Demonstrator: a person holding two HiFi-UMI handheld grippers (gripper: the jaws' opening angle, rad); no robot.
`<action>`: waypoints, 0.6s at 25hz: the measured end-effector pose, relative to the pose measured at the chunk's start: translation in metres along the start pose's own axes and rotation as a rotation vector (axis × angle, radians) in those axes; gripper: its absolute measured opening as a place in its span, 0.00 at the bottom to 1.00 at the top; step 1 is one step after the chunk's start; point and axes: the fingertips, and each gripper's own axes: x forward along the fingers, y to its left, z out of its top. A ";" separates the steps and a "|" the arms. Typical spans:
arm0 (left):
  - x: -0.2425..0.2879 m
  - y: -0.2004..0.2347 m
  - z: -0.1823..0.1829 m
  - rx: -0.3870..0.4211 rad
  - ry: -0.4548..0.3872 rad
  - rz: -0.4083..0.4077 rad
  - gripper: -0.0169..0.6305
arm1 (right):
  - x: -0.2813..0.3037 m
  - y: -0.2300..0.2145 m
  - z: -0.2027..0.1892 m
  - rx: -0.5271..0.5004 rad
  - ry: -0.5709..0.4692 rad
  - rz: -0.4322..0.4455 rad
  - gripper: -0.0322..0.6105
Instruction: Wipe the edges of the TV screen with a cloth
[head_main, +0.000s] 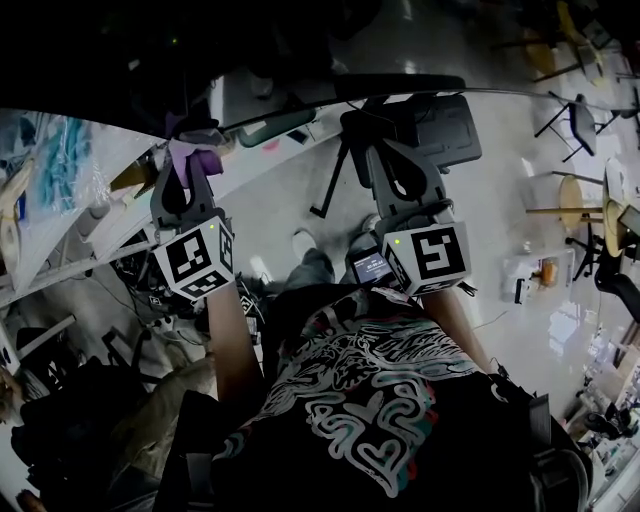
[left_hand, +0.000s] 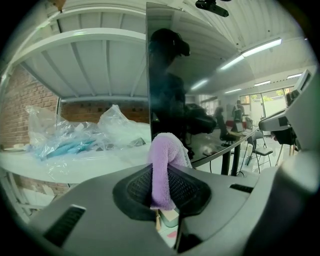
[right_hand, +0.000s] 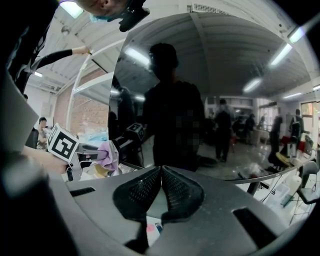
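The TV screen (left_hand: 210, 90) is a dark glossy panel that mirrors the room; its left edge runs vertically just above my left gripper (left_hand: 165, 192). That gripper is shut on a purple cloth (left_hand: 163, 165), whose folded top pokes up at the bottom of this edge. In the head view the cloth (head_main: 198, 160) sits at the tip of the left gripper (head_main: 186, 172), below the dark screen (head_main: 120, 50). My right gripper (right_hand: 161, 175) is shut with nothing in it, facing the screen (right_hand: 210, 90) near its lower middle. The right gripper view also shows the cloth (right_hand: 108, 155).
A white shelf (left_hand: 70, 167) left of the TV holds crumpled plastic bags (left_hand: 75, 135). A black office chair (head_main: 440, 130) stands on the pale floor beyond the right gripper (head_main: 392, 160). Folding chairs and round tables (head_main: 585, 190) fill the far right.
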 end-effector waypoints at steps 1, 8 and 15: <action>0.000 -0.001 0.000 0.000 -0.002 -0.003 0.11 | 0.000 0.000 0.000 0.000 -0.001 0.000 0.10; 0.006 -0.018 0.003 -0.003 -0.012 -0.043 0.11 | -0.005 -0.014 0.001 0.023 -0.006 -0.027 0.10; 0.011 -0.041 0.008 -0.004 -0.014 -0.082 0.11 | -0.017 -0.032 0.000 0.034 -0.008 -0.065 0.10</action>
